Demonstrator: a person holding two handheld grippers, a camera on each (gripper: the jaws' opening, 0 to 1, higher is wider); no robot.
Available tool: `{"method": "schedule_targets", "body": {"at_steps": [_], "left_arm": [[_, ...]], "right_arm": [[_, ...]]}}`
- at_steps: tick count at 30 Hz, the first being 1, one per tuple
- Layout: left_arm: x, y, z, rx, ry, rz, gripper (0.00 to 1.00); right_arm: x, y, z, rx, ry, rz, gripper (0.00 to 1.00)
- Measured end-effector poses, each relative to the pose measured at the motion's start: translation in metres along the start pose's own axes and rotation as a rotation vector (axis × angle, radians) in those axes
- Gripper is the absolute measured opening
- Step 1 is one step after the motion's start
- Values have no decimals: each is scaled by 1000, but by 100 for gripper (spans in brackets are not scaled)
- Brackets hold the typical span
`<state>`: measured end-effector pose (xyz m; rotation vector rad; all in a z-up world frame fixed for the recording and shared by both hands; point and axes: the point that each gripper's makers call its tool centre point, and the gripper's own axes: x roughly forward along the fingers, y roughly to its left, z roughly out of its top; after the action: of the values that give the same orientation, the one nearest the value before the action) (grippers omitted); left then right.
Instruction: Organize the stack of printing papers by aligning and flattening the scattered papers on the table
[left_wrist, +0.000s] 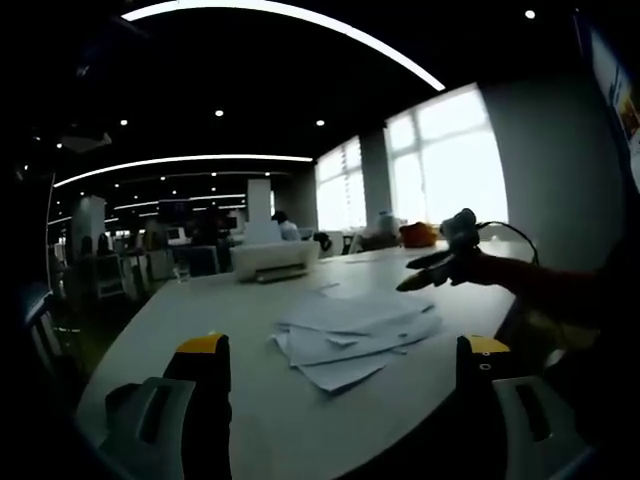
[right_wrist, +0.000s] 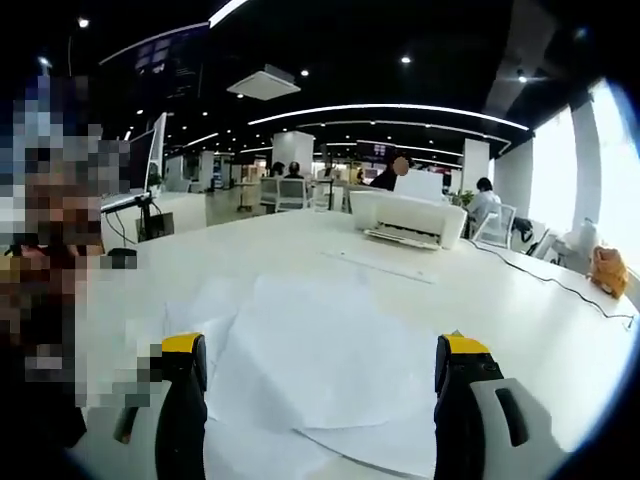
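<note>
Both hand-held grippers (left_wrist: 340, 375) (right_wrist: 320, 375) gape, released, over scattered papers (left_wrist: 350, 335); a printer (right_wrist: 408, 218) stands beyond.

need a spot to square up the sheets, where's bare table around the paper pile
The table is bare to the right of the scattered papers, out toward the cable. Another open strip runs between the papers and the printer. In the left gripper view, bare tabletop lies left of the pile. It is crowded over the pile itself, where sheets overlap at angles.
</note>
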<state>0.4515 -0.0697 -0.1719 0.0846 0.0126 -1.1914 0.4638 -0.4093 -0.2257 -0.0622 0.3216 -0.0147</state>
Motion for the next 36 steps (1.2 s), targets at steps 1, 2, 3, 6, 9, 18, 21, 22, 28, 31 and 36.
{"method": "schedule_targets", "body": {"at_steps": [1,2,3,6,9,18,21,22,28,31,36], "left_arm": [[-1,1,0,1,1,2,96],[-1,1,0,0,0,4,96],[-1,2,0,0,0,5,96],[-2,4,0,-2,0,12,96],[-3,7,0,-2,-2,20,96],[-3,6,1,-3,-4,18,96],[-3,7,1,-3,-5,18,96],[-3,7,2,-4,-6,18,96],[-4,7,3,-3,-9,19,96],[-4,7,4,-4,-11,17,96],[-4,7,4,-3,-11,19,96]], "right_arm": [[0,-2,-1,2,1,-2,90],[1,-3,-2,5,4,-4,90],[1,-4,-3,7,4,-7,90],[4,-5,-5,11,8,-9,90],[8,-7,-9,12,17,-10,90],[11,-8,-22,24,37,-19,90],[12,-9,-26,25,44,-25,90],[13,-9,-27,26,47,-26,90],[16,-9,-34,28,62,-32,90],[17,-7,-39,30,70,-34,90],[19,-5,-45,37,80,-35,90]]}}
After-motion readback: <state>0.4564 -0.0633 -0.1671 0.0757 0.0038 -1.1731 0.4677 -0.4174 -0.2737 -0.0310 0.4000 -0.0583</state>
